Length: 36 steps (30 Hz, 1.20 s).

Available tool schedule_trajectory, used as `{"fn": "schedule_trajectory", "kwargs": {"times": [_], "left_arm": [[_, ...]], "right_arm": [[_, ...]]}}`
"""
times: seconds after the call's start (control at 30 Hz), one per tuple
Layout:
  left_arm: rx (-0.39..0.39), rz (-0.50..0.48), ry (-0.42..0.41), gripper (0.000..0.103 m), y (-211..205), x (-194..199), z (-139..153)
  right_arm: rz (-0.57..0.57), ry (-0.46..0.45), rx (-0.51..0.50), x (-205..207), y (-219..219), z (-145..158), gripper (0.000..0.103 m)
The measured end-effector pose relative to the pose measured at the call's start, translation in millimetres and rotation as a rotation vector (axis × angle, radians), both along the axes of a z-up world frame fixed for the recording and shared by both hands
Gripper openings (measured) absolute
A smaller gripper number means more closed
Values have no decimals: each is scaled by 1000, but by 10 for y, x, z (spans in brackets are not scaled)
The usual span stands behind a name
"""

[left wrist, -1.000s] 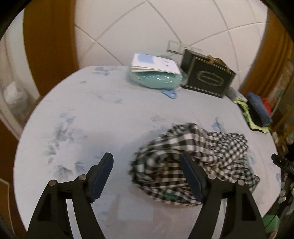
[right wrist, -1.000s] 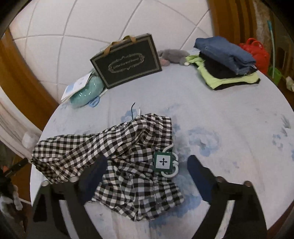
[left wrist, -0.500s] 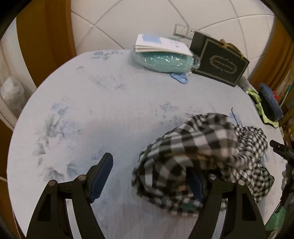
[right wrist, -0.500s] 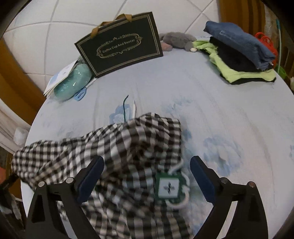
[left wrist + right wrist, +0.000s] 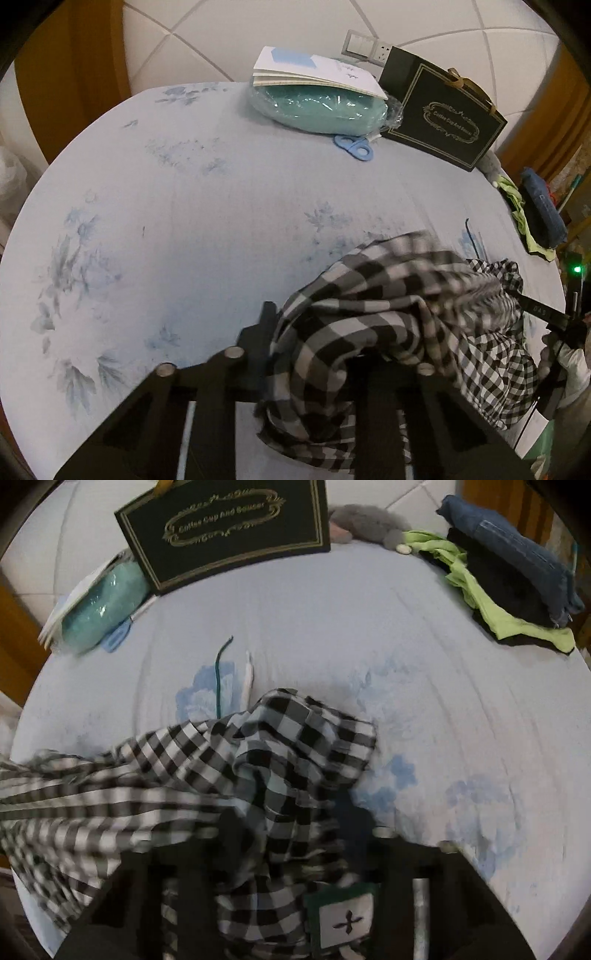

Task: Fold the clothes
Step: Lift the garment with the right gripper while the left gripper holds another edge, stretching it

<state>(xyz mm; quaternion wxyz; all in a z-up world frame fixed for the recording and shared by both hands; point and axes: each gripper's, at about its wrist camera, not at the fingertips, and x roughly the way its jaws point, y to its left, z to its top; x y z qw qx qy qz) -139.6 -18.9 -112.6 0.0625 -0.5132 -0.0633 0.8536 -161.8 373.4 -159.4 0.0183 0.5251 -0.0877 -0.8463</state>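
I have both grippers down on the checked shirt (image 5: 388, 321), which lies bunched near the front edge of the bed (image 5: 184, 221) and stretches between them. My left gripper (image 5: 314, 354) has its jaws closed in on a thick fold of the cloth, and the fabric drapes over the right finger so I cannot see that pad. My right gripper (image 5: 291, 834) is likewise pinched on a bundle of the shirt, with a green and white tag (image 5: 343, 919) hanging just beside it.

Further back, well apart from the shirt, a black gift bag (image 5: 225, 531) stands by the wall, touching a teal pouch (image 5: 317, 110) with a booklet (image 5: 314, 72) on top. A blue clip (image 5: 352, 146) lies just in front. A stack of folded clothes (image 5: 517, 576) sits at the far right, beside a grey soft toy (image 5: 365, 524). A thin green cord (image 5: 219, 679) lies just behind the shirt.
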Motion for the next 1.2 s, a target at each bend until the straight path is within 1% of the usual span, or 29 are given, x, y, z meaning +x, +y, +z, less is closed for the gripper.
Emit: {"fn": "schedule_trajectory", "kwargs": {"times": [0.03,0.1,0.17,0.23,0.27,0.3,0.33,0.37,0.4,0.47,0.53,0.6,0.67,0.73,0.87,0.97,1.07,1.2], "left_arm": [[-4,-6,13,13,15,6,52],[-7,-20,42,12,39,33,176],[1,-34,81,12,62,82,361],[34,-69,118,12,116,157,576],[48,-94,128,18,162,194,654],[61,-118,138,33,209,231,732],[70,-136,146,45,251,264,790],[77,-155,154,65,298,301,826],[88,-180,165,69,354,346,860],[104,-230,168,70,472,408,873],[107,-281,157,70,619,466,835],[120,-337,128,70,756,536,771],[137,-397,110,70,872,627,722],[128,-430,112,70,951,705,692],[121,-394,97,70,930,635,642],[81,-372,111,71,936,501,565],[81,-392,54,71,1054,408,366],[80,-427,-28,71,1296,432,15]], "right_arm": [[-7,16,4,25,6,50,15],[-21,53,12,82,25,167,13],[-36,136,13,220,97,437,13],[-59,238,24,414,201,798,13],[-80,284,34,519,261,976,13],[-117,321,50,643,380,1132,13],[-154,358,66,768,498,1287,13],[-190,394,81,892,617,1442,13],[-228,426,99,1014,742,1581,13],[-313,452,142,1238,1035,1727,13],[-384,446,181,1395,1266,1782,13],[-472,432,218,1596,1532,1796,13],[-542,395,232,1770,1747,1724,13],[-605,360,246,1936,1944,1653,13],[-633,316,264,2170,2068,1514,13],[-632,296,239,2252,2104,1430,13],[-613,285,225,2216,2064,1367,13],[-588,284,205,2133,2071,1268,13]]}}
